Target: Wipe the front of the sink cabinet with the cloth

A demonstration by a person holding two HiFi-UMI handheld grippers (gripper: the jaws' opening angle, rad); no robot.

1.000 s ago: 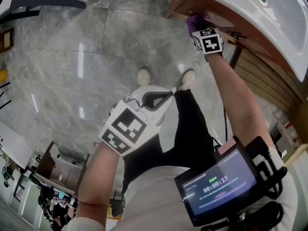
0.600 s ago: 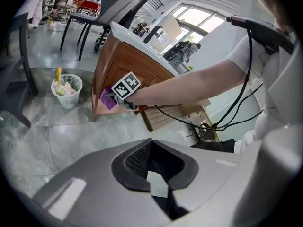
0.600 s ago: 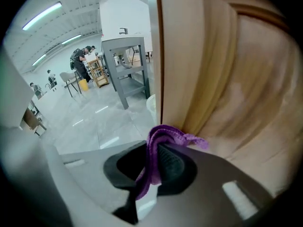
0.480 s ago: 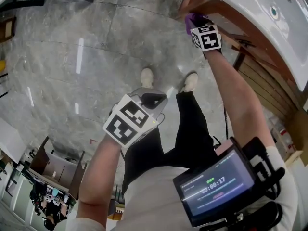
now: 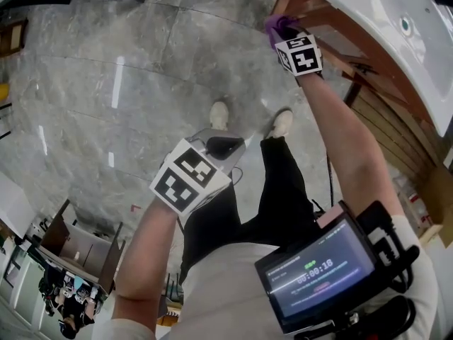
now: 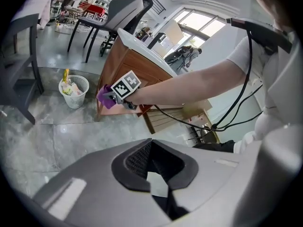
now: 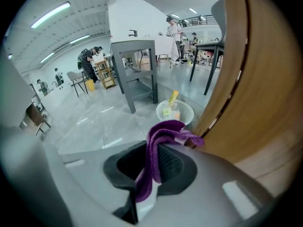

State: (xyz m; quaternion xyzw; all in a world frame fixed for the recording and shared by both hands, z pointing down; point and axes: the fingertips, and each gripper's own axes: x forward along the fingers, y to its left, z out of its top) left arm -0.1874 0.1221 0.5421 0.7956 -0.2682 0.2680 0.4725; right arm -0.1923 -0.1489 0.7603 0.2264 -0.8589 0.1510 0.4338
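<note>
Step in hand: I judge I am mid-wipe. The right gripper (image 5: 282, 35) is up at the wooden sink cabinet (image 5: 306, 7), just under the rim of the white sink (image 5: 368, 13).

Right jaws: clamped on the purple cloth (image 7: 160, 143). The right gripper view shows it pinched between the pads, with a folded tuft standing out ahead of the tips.

Cloth against cabinet: the tuft's end meets the cabinet's brown panel edge (image 7: 222, 112). I cannot tell how firmly it presses.

Cloth from the other side: the left gripper view shows the same purple wad (image 6: 105, 97) at the cabinet's near corner (image 6: 124, 66), leading the marker cube.

Left gripper: the left gripper (image 5: 221, 147) hangs low by my body, well apart from the cabinet. Its jaws are drawn together with nothing between them.

Progress: I cannot judge how much of the front is done; no streaks or damp patches show.

Next move: I would slide the cloth flat along the panel, with the tuft leading so the hard tips stay off the wood.

Nearby: a white waste basket (image 7: 175, 110) stands on the floor beyond the cabinet, clear of the stroke.
</note>
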